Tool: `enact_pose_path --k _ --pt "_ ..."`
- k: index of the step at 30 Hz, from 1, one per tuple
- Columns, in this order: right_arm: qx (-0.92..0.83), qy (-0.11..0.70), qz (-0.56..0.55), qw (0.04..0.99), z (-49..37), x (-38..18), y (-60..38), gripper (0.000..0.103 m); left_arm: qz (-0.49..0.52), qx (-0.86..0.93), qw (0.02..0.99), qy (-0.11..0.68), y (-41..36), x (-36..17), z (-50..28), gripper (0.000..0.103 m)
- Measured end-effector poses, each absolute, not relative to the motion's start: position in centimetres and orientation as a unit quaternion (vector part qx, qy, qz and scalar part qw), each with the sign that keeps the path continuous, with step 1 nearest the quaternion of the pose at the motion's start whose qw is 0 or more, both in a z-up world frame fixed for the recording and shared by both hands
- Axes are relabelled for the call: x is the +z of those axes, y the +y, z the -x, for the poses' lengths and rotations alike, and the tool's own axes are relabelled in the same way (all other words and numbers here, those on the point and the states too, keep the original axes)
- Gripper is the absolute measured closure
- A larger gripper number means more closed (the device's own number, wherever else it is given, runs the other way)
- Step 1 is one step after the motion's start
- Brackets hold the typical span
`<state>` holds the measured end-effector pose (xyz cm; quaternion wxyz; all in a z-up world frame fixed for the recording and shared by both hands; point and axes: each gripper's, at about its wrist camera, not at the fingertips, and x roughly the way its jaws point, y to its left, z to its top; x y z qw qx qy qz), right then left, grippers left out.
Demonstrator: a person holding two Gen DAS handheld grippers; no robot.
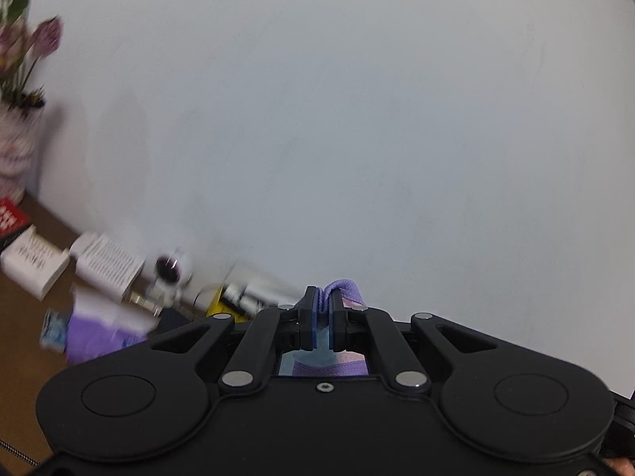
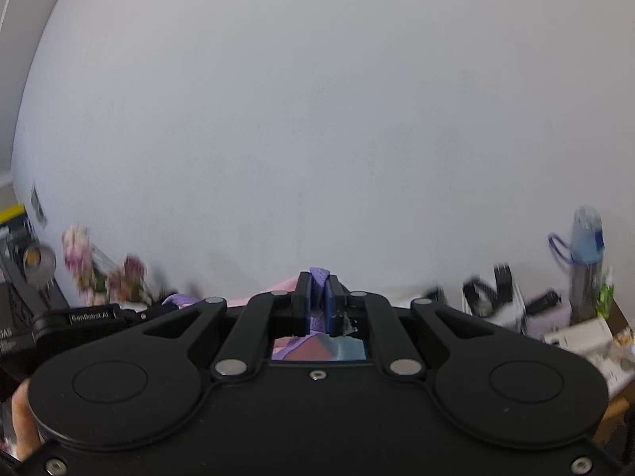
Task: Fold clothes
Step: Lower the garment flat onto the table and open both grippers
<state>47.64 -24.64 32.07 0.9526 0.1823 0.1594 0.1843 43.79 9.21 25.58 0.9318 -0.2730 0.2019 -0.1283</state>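
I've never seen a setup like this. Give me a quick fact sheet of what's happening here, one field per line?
Activity: folding clothes, garment lifted
Left gripper: shut on the purple garment edge
Right gripper: shut on the same garment's purple edge
Backdrop: plain white wall
Left side: flowers in a vase, white boxes
Right side: blue water bottle, dark clutter, blurred

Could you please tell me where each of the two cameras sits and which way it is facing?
Left wrist: on the left hand-held gripper, facing a white wall along fingers shut on purple fabric; a fingertip shows at bottom right.
Right wrist: on the right hand-held gripper, facing the same wall, shut on that fabric; a hand at bottom left.
Shared: wall, fabric, flowers.
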Motion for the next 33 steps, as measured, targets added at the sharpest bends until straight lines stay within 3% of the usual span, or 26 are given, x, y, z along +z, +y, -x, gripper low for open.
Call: enact_pose_path --k 6,10,17,33 --pt "0.187 0.201 -0.152 0.949 -41.3 24.7 -23.4 0.094 0.279 -0.148 0.914 0.253 10.5 17.9 -37.0 0.098" --pt "0.203 0.253 -0.142 0.935 -33.3 16.3 -21.4 0.094 0.243 -0.155 0.907 0.306 10.0 12.2 -31.9 0.098" --pt "0.217 0.342 -0.160 0.900 -23.2 6.8 -19.9 0.094 0.190 -0.150 0.901 0.361 10.4 6.3 -25.3 0.098" --pt "0.210 0.412 -0.162 0.872 -17.4 -0.5 -19.4 0.093 0.094 -0.101 0.889 0.437 10.3 0.7 -19.7 0.098"
